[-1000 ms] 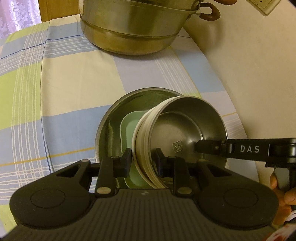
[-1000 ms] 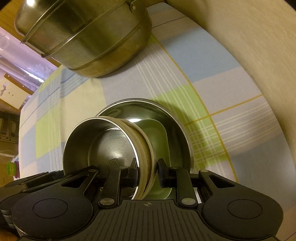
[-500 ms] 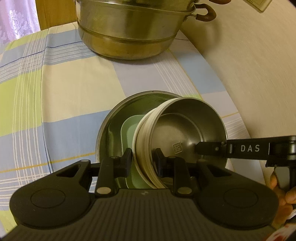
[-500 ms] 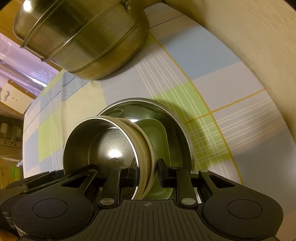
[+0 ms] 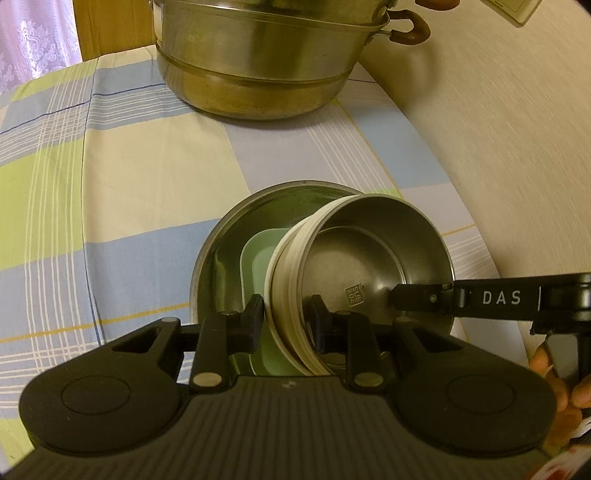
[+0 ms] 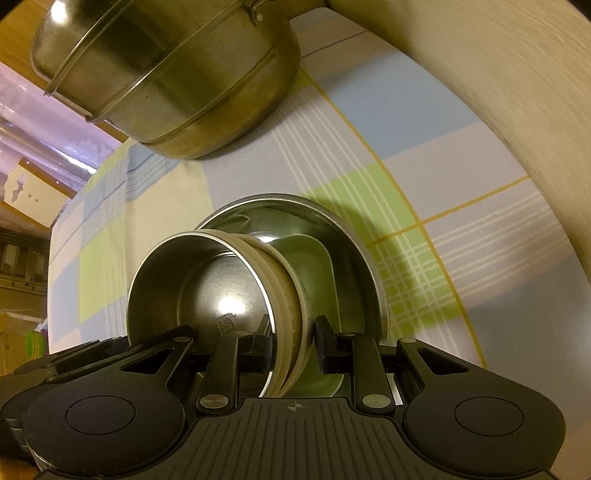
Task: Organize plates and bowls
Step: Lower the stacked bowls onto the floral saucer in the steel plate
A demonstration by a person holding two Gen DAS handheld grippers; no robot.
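A nested stack of bowls, a steel bowl (image 5: 369, 258) (image 6: 207, 288) inside cream-rimmed ones (image 5: 284, 266) (image 6: 284, 280), hangs tilted on its side. My left gripper (image 5: 286, 319) is shut on its near rim. My right gripper (image 6: 295, 341) is shut on the opposite rim, and one of its black fingers (image 5: 417, 299) reaches into the steel bowl. Just beneath the stack a wide steel dish (image 5: 236, 221) (image 6: 354, 236) rests on the cloth. A pale green rectangular dish (image 5: 258, 266) (image 6: 314, 266) lies inside it. Whether the stack touches the green dish is hidden.
A big two-tier steel pot (image 5: 258, 74) (image 6: 177, 85) with a brown handle (image 5: 410, 31) stands at the far end of the checked tablecloth (image 5: 129, 184). A beige wall (image 5: 498, 147) runs close along the right side. A person's fingers (image 5: 554, 369) grip the right handle.
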